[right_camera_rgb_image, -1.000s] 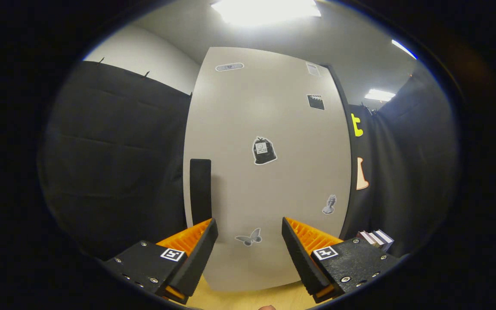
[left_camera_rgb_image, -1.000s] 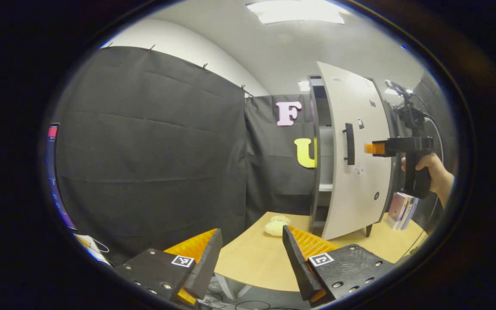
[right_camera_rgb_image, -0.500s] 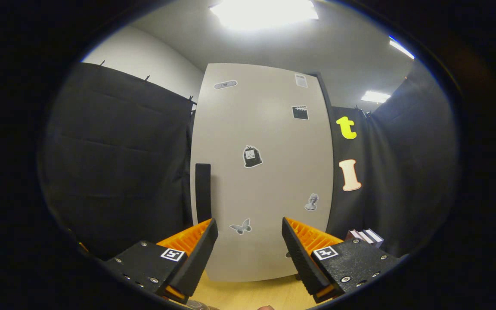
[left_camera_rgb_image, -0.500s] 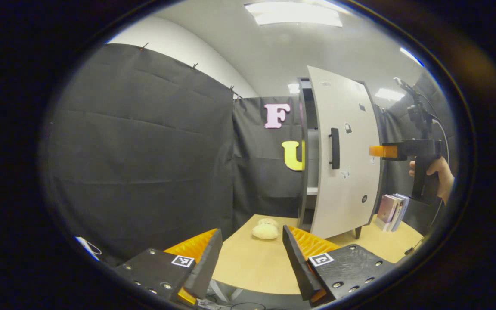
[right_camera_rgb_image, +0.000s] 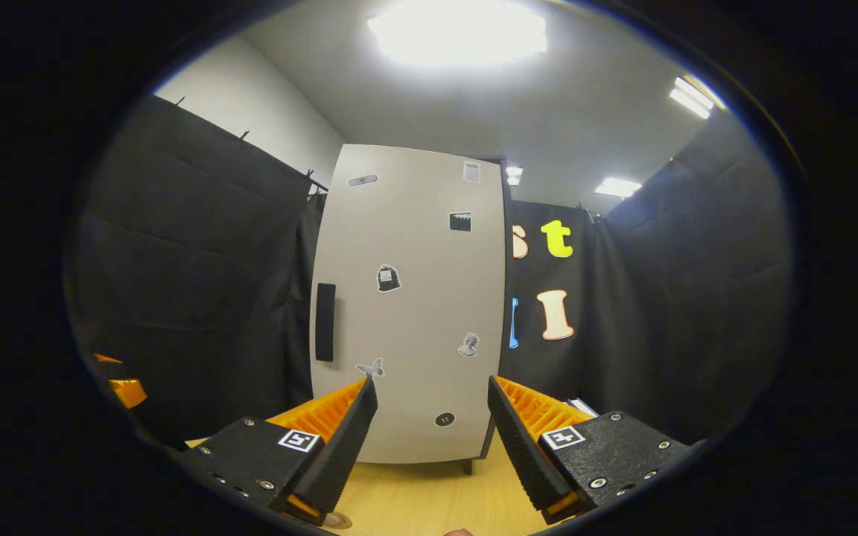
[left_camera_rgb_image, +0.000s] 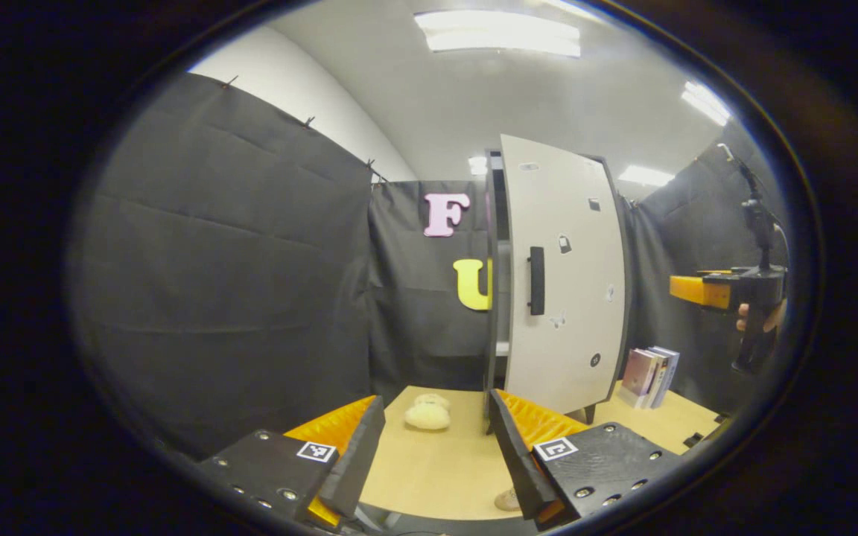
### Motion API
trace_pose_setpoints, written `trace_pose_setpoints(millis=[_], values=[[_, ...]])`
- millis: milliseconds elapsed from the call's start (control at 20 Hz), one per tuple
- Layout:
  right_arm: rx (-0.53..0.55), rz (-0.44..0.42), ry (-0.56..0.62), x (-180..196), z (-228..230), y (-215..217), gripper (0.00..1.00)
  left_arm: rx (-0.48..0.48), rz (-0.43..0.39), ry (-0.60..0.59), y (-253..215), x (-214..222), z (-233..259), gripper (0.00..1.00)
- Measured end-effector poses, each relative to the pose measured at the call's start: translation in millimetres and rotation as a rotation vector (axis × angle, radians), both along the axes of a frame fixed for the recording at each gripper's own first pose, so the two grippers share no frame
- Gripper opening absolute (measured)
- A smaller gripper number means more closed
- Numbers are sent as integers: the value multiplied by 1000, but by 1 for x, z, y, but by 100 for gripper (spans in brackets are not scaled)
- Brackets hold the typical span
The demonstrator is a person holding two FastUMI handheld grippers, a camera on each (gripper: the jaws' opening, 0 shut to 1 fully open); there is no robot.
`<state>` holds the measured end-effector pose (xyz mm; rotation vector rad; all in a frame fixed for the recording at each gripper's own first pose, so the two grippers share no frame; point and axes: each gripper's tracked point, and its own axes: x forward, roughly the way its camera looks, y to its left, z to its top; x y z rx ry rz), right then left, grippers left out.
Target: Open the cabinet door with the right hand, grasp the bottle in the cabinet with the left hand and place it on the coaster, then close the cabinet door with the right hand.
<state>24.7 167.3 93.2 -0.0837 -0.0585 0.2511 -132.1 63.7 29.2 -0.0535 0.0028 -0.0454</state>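
Both tongs point(left_camera_rgb_image: 436, 447) point(right_camera_rgb_image: 433, 432) level, spread, empty

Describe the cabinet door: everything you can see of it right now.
The cabinet door is a tall, pale grey, matte panel that looks like laminated board. A black vertical handle sits near its left edge at mid-height, and small dark stickers are scattered over its face. In the left gripper view the door stands slightly ajar, a narrow gap showing a shelf edge inside. The cabinet stands upright on short legs on the wooden table. Nothing touches the door; the right hand-held gripper is open and short of it.
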Motion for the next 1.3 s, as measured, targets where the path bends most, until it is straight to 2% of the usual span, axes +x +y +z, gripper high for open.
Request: trace_pose_setpoints(millis=[650,1000,1300], values=[[34,-128,29,-78,-34,-82,93,51,-106,-47,-43,-18,19,80],[84,-167,23,-98,-44,-114,93,65,-129,-60,-64,-23,24,80],[102,-203,32,-101,-45,-136,93,84,-126,-66,-74,-24,25,80]])
